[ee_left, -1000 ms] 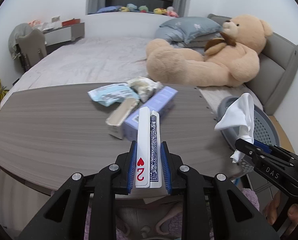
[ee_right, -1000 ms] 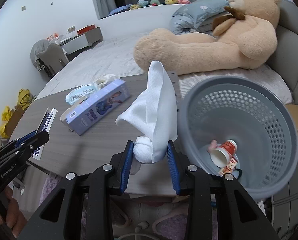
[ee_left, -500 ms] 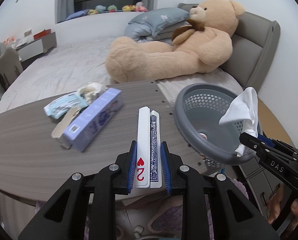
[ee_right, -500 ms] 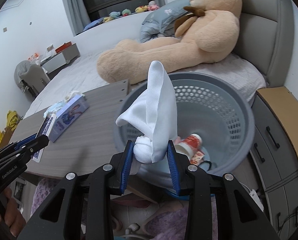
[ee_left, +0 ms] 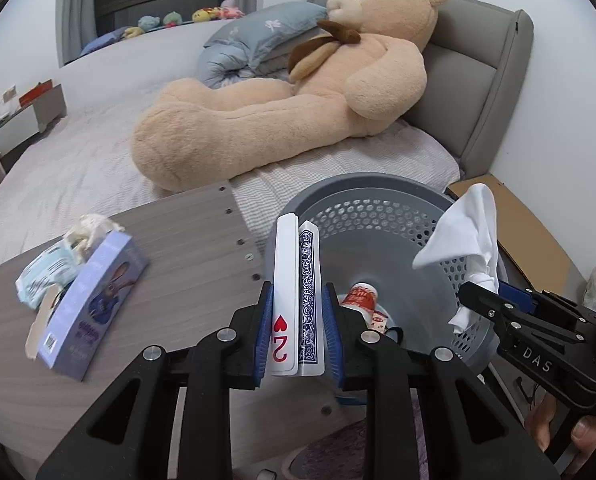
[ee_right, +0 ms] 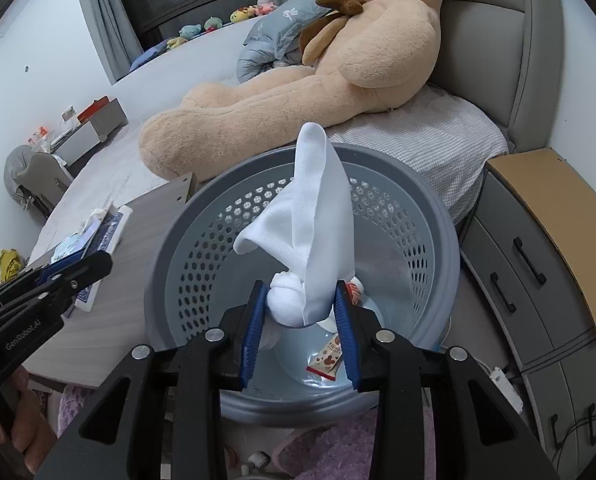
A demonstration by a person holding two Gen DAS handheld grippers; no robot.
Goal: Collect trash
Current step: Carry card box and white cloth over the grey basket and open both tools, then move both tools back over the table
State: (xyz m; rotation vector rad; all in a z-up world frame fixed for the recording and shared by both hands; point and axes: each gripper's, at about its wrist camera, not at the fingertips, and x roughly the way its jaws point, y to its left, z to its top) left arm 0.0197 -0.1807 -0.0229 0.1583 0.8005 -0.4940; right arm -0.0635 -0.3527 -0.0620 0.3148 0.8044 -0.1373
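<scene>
My left gripper (ee_left: 298, 300) is shut on two playing cards (ee_left: 296, 288), a two of hearts and one showing its blue back, held over the near-left rim of the grey perforated basket (ee_left: 377, 188). My right gripper (ee_right: 302, 300) is shut on a crumpled white tissue (ee_right: 313, 216) above the basket's (ee_right: 170, 264) opening. A red-and-white cup (ee_left: 359, 296) and a small snack wrapper (ee_right: 325, 360) lie on the basket's floor. The right gripper with the tissue (ee_left: 465, 236) shows at the right in the left wrist view.
On the wooden table (ee_left: 186, 240) lie a purple box (ee_left: 94, 300), a light-blue packet (ee_left: 46, 272) and crumpled paper (ee_left: 92, 226). A large teddy bear (ee_left: 298, 100) lies on the bed behind. A drawer cabinet (ee_right: 537, 264) with cardboard on top stands right of the basket.
Both grippers have moved right, from over the table to over the basket, still holding the cards and the tissue.
</scene>
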